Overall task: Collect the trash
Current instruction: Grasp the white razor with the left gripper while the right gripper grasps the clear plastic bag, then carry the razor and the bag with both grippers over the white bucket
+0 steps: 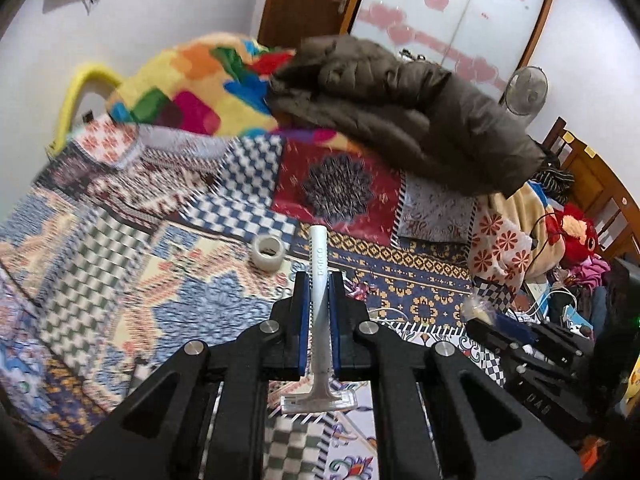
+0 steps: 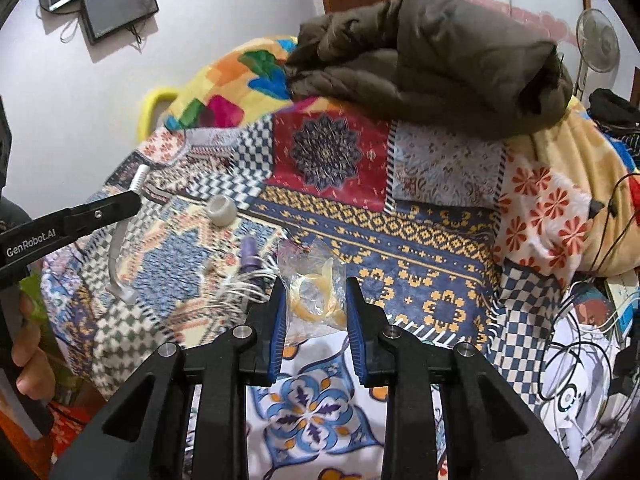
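In the left wrist view my left gripper (image 1: 319, 280) is shut on a white disposable razor (image 1: 320, 264); its handle points forward and its head hangs below the pads. It is held above the patterned bedspread (image 1: 120, 240). In the right wrist view my right gripper (image 2: 316, 286) is shut on a clear plastic bag (image 2: 314, 280) with something yellowish inside, lifted off the bedspread (image 2: 420, 248). The left gripper (image 2: 134, 198) shows at the left of that view, with the razor (image 2: 114, 256) hanging from it. The right gripper (image 1: 486, 322) with the bag (image 1: 476, 306) appears at the right of the left wrist view.
A roll of clear tape (image 2: 221, 210) lies on the bedspread, with a purple item (image 2: 250, 258) and white cable (image 2: 240, 290) nearer. A brown jacket (image 2: 440, 60) and a colourful blanket (image 2: 240, 76) are piled at the back. Cables (image 2: 576, 360) crowd the right; a hand (image 2: 32, 364) grips the left handle.
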Available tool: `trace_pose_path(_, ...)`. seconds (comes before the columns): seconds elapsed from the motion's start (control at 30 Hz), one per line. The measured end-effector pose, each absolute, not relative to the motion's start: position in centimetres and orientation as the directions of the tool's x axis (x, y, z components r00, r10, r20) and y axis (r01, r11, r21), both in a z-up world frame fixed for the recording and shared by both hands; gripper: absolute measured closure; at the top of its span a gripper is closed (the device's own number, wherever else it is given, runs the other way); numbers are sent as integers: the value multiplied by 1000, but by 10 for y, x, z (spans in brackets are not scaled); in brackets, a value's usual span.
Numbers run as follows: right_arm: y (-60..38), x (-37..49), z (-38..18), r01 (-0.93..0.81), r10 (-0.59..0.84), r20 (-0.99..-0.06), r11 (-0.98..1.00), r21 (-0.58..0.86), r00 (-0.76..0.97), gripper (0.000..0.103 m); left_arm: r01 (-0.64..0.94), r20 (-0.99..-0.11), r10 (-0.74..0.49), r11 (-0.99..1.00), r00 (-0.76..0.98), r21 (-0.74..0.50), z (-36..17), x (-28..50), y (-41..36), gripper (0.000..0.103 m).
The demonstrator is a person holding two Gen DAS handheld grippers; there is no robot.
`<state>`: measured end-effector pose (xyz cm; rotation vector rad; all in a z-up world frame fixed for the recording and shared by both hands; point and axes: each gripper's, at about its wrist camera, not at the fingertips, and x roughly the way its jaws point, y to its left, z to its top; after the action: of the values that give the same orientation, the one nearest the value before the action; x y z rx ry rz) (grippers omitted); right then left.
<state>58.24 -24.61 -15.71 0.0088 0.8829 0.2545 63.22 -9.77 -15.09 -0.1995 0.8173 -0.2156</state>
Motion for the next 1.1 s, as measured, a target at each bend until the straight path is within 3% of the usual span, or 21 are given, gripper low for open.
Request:
trace_pose_path(0.6, -185, 461, -47, -357, 325, -656, 930, 89, 682, 78, 56, -620, -155, 983, 769, -177, -50, 460, -31, 95)
trace_pose_path(1.1, -75, 355, -31, -535, 458, -645, 840, 90, 611, 78, -98, -579, -32, 976, 815, -192, -29, 299, 79, 95)
